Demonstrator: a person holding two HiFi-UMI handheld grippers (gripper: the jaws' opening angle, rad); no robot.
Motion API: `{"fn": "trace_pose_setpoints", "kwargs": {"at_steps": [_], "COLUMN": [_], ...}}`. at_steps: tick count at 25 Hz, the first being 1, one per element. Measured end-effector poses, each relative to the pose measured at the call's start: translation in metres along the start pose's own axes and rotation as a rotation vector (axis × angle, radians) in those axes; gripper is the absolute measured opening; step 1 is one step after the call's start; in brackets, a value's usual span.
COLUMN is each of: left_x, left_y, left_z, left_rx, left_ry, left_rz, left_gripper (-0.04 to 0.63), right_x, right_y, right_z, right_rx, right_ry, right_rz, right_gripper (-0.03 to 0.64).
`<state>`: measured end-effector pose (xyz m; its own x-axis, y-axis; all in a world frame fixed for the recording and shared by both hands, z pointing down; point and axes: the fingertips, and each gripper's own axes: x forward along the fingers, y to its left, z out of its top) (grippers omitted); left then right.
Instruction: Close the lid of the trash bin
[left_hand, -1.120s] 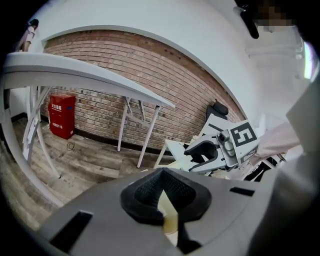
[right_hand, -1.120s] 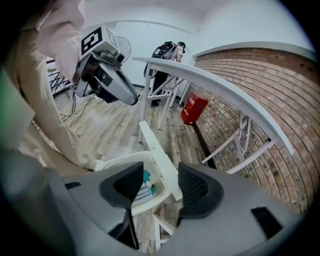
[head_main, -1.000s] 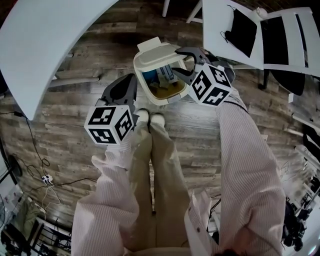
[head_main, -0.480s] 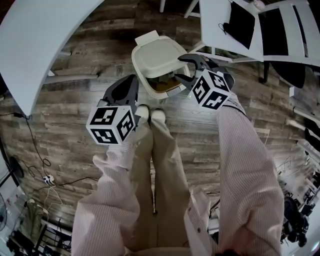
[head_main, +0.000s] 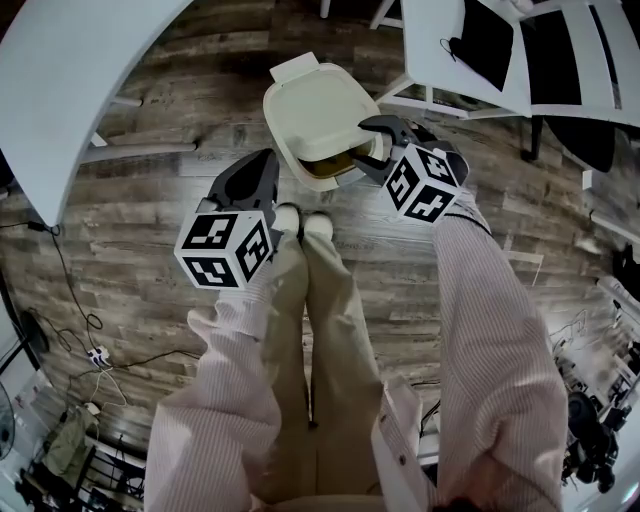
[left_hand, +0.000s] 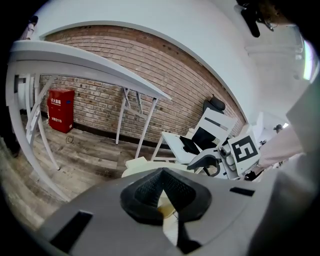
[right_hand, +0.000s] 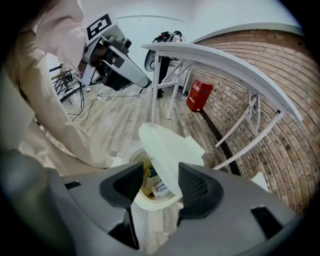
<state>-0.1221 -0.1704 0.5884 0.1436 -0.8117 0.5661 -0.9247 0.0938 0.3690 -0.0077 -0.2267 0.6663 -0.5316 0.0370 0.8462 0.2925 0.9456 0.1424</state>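
Note:
A cream trash bin (head_main: 335, 172) stands on the wooden floor just beyond the person's shoes. Its lid (head_main: 315, 105) is tilted low over the opening, so only a sliver of the rubbish inside shows at the near right. My right gripper (head_main: 368, 146) is open at the bin's right side, by the lid's edge. In the right gripper view the lid (right_hand: 167, 147) slants across the gap of that gripper (right_hand: 160, 187), with rubbish (right_hand: 152, 189) below it. My left gripper (head_main: 262, 165) is shut and empty, hanging left of the bin. In the left gripper view it (left_hand: 162, 199) points at the bin (left_hand: 142, 165).
A curved white table (head_main: 80, 70) spans the left. Another white table (head_main: 440, 50) with black items on it stands at the back right. The person's shoes (head_main: 300, 225) touch the bin's near side. Cables (head_main: 90, 355) lie on the floor. A red box (left_hand: 60, 110) stands against the brick wall.
The lid has swung down from nearly upright to low over the opening, hiding most of the rubbish. My right gripper stayed at its right edge. The left gripper barely moved.

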Motion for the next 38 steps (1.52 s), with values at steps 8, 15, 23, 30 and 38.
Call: {"fn": "trace_pose_setpoints", "kwargs": {"at_steps": [8,15,23,30,38], "left_x": [-0.001,0.003,0.011,0.02,0.035], "left_y": [0.002,0.003,0.005,0.008,0.013], "left_z": [-0.014,-0.028,-0.043,-0.061,-0.076], "left_rx": [-0.005,-0.004,0.002,0.014,0.027], "left_ry": [0.016,0.038,0.069,0.104,0.128], "left_rz": [0.005,0.007,-0.004,-0.022,-0.047], "left_gripper": [-0.006,-0.006,-0.006,-0.006,-0.006], "right_x": [0.01,0.021,0.032,0.042,0.054], "right_y": [0.017,0.028,0.035,0.041,0.026], "right_z": [-0.013,-0.025,-0.036,-0.043,-0.06], "right_rx": [0.054,0.13,0.214,0.359,0.537], "right_ry": [0.006,-0.002,-0.014,-0.091,-0.148], "right_rz": [0.034,0.057,0.068,0.087,-0.035], "right_gripper": [0.202,0.202,0.201,0.18,0.006]}}
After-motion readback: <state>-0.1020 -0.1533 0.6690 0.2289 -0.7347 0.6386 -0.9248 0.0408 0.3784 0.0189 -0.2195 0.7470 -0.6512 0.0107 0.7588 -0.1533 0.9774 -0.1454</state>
